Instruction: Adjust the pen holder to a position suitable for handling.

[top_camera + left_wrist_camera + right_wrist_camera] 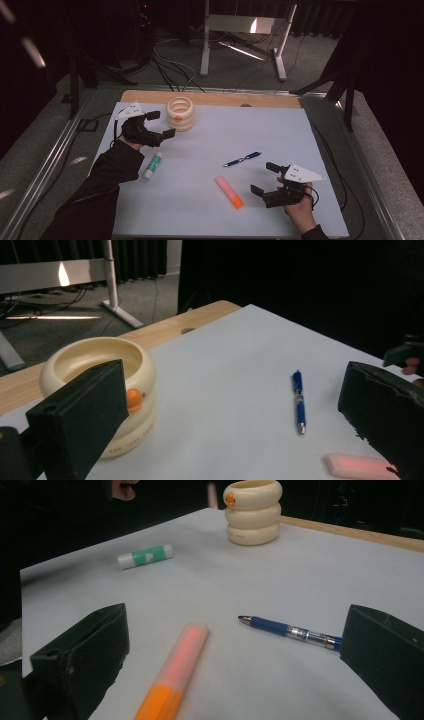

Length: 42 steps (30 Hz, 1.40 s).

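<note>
A cream ribbed cup with an orange dot stands at the back left of the white mat. My left gripper is open just left of it, holding nothing. A green and white glue stick lies below that hand. A blue pen lies mid-right. An orange highlighter lies near the front. My right gripper is open just right of the highlighter, empty.
The mat covers a wooden table whose far edge shows behind the cup. Metal rails run along the table's sides. Cables and a white desk frame sit on the floor beyond.
</note>
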Each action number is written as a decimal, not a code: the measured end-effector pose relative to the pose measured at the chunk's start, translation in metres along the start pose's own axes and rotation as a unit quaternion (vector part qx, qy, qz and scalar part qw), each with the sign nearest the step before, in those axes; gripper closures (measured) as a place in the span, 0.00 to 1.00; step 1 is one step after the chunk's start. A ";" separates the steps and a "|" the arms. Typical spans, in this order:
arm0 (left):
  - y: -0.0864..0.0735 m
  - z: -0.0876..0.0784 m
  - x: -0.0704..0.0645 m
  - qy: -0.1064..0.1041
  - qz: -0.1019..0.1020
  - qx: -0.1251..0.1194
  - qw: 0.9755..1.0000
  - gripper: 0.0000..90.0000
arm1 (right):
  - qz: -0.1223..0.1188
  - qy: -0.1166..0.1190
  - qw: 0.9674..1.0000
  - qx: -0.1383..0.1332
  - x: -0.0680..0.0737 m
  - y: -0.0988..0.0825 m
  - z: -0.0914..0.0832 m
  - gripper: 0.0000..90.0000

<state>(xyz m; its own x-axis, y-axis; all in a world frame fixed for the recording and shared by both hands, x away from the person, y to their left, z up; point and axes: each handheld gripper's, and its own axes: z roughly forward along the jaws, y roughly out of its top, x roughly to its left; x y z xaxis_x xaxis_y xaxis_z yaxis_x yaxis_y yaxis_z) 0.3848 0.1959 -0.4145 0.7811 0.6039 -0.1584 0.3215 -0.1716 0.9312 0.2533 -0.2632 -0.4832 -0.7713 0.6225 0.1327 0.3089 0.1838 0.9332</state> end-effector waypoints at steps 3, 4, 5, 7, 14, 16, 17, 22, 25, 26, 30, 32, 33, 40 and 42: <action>0.002 0.003 0.005 0.007 -0.008 -0.003 1.000 0.00 | 0.001 0.001 1.000 0.000 0.000 0.000 0.000 0.00; 0.003 0.004 0.007 0.010 -0.009 -0.004 1.000 0.00 | 0.002 0.001 1.000 0.000 0.000 0.000 0.000 0.00; 0.003 0.006 0.009 0.012 -0.010 -0.003 1.000 0.00 | 0.001 0.001 1.000 0.000 0.000 0.000 0.000 0.00; 0.004 0.009 0.012 0.019 -0.013 -0.003 1.000 0.00 | 0.001 0.001 1.000 0.001 0.000 0.000 0.000 0.00; 0.009 0.018 0.021 0.035 -0.025 -0.005 0.999 0.00 | 0.003 0.002 1.000 0.001 -0.001 0.000 0.000 0.00; 0.011 0.020 0.024 0.041 -0.027 -0.004 0.999 0.00 | 0.003 0.002 1.000 0.001 -0.001 0.000 0.000 0.00; 0.012 0.021 0.024 0.042 -0.028 -0.004 0.999 0.00 | 0.003 0.002 1.000 0.002 -0.001 0.000 0.000 0.00; 0.015 0.027 0.028 0.055 -0.032 -0.006 0.998 0.00 | 0.003 0.003 1.000 0.001 -0.001 0.000 0.000 0.00; 0.015 0.032 0.032 0.064 -0.035 -0.003 0.997 0.00 | 0.004 0.004 1.000 0.002 -0.001 0.000 0.000 0.00; 0.015 0.033 0.034 0.066 -0.036 -0.004 0.997 0.00 | 0.004 0.004 1.000 0.001 -0.001 0.000 0.000 0.00; 0.015 0.038 0.039 0.076 -0.043 0.000 0.996 0.00 | 0.005 0.004 1.000 0.002 -0.001 -0.001 0.000 0.00; 0.014 0.044 0.044 0.092 -0.051 0.010 0.994 0.00 | 0.006 0.005 1.000 0.002 -0.001 -0.001 0.000 0.00; 0.014 0.046 0.046 0.096 -0.052 0.016 0.994 0.00 | 0.006 0.005 1.000 0.002 -0.001 -0.001 0.000 0.00; 0.013 0.061 0.053 0.129 -0.069 0.040 0.989 0.02 | 0.005 0.005 1.000 0.004 -0.001 -0.001 0.001 0.00; 0.011 0.063 0.056 0.140 -0.077 0.039 0.986 0.02 | 0.006 0.007 1.000 0.005 -0.001 -0.001 0.001 0.00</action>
<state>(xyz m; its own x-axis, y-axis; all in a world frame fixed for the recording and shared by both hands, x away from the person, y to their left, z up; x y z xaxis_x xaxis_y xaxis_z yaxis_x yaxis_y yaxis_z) 0.4659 0.1782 -0.4335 0.5453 0.8167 -0.1887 0.4730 -0.1139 0.8737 0.2544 -0.2632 -0.4845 -0.7745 0.6148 0.1490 0.3246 0.1841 0.9278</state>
